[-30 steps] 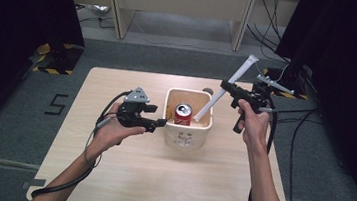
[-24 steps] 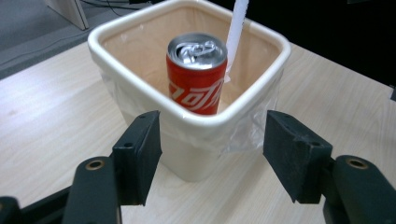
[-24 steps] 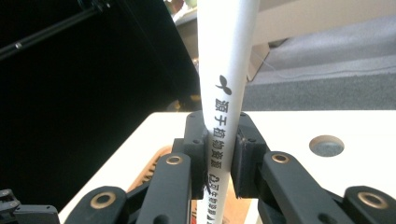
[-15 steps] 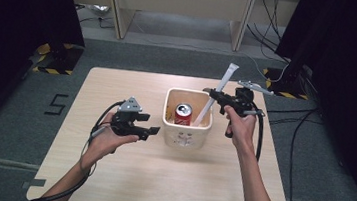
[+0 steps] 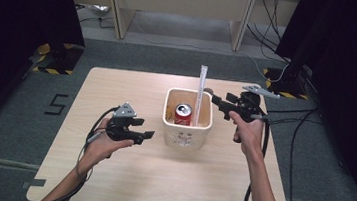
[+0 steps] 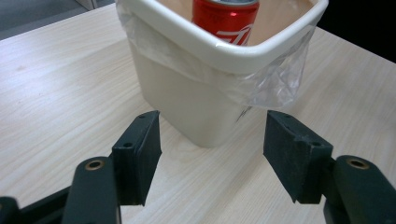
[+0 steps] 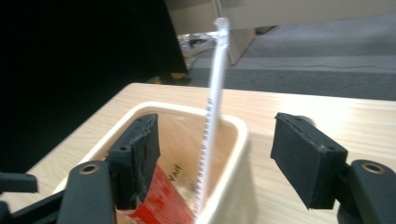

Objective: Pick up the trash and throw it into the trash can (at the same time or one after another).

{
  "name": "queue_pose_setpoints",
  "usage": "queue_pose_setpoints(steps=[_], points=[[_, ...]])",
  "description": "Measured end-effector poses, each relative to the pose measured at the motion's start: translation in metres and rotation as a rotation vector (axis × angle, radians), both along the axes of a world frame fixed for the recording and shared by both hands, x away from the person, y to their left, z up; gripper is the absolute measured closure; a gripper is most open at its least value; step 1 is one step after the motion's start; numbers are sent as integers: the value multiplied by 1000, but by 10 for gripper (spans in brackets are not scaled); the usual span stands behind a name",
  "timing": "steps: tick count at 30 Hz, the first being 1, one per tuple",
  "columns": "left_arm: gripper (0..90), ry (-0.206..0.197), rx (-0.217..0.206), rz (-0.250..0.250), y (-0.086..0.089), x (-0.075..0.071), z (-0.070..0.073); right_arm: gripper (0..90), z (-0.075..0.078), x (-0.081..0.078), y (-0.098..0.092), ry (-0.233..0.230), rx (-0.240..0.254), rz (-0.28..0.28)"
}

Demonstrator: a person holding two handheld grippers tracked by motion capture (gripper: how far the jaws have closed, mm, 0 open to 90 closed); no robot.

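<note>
Nearest: the left gripper (image 5: 146, 129). Hangs low over the table (image 5: 107, 183) at its left side, fingers (image 6: 137, 154) spread wide with nothing between them. Points at the near wall of the bin (image 5: 166, 122) but stands a little apart from it, touching nothing.

Next out: the bin itself. Sits at the middle of the table, cream-coloured, with a clear plastic liner (image 6: 275, 79) folded over its rim. Holds a red can (image 5: 183, 114) upright on its floor.

Beside the can: a long white wrapped stick (image 5: 200, 90). Stands nearly upright inside the bin, lower end down by the can, upper end poking well above the rim. Leans toward the far right wall, though cannot tell whether it rests on it.

Farthest: the right gripper (image 5: 212, 100). Hovers at the bin's far right corner, level with the upper part of the stick. Has just been opening its fingers (image 7: 135, 158), now well apart; seen along them, the stick rises in the gap with neither pad pressing on it.

Judging the step: dropping the stick into the bin, at the very point of release. Looks all but done, with can and stick both inside.

Next move, likely: draw the right gripper back and up, away from the rim. Calls for keeping the fingers wide and pulling straight off, so as not to brush the tall stick and tip it out. Worth keeping the left gripper close in case the bin needs steadying.
</note>
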State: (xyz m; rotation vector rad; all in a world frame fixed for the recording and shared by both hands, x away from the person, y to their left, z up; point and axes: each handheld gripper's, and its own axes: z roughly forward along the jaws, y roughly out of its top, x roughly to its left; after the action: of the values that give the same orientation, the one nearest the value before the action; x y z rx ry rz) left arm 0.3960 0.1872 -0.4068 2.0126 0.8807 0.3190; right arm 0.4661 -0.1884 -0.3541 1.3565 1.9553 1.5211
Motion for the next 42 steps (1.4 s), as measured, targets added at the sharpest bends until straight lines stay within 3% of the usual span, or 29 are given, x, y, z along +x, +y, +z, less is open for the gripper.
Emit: queue_pose_setpoints(steps=[8, 13, 25, 30, 42], points=[[331, 15, 17, 21, 6, 0, -15, 191, -1, -17, -19, -39, -127, -45], [283, 26, 18, 35, 8, -2, -25, 153, -2, -28, -27, -64, -177, -61], [228, 25, 25, 51, 14, -6, -41, 153, -13, -46, -39, -73, -221, -73], [223, 24, 28, 50, 16, -8, -48, 153, -17, -52, -41, -77, -273, -87], [222, 30, 48, 73, 21, -11, -71, 154, -32, -70, -42, -71, -309, -73]])
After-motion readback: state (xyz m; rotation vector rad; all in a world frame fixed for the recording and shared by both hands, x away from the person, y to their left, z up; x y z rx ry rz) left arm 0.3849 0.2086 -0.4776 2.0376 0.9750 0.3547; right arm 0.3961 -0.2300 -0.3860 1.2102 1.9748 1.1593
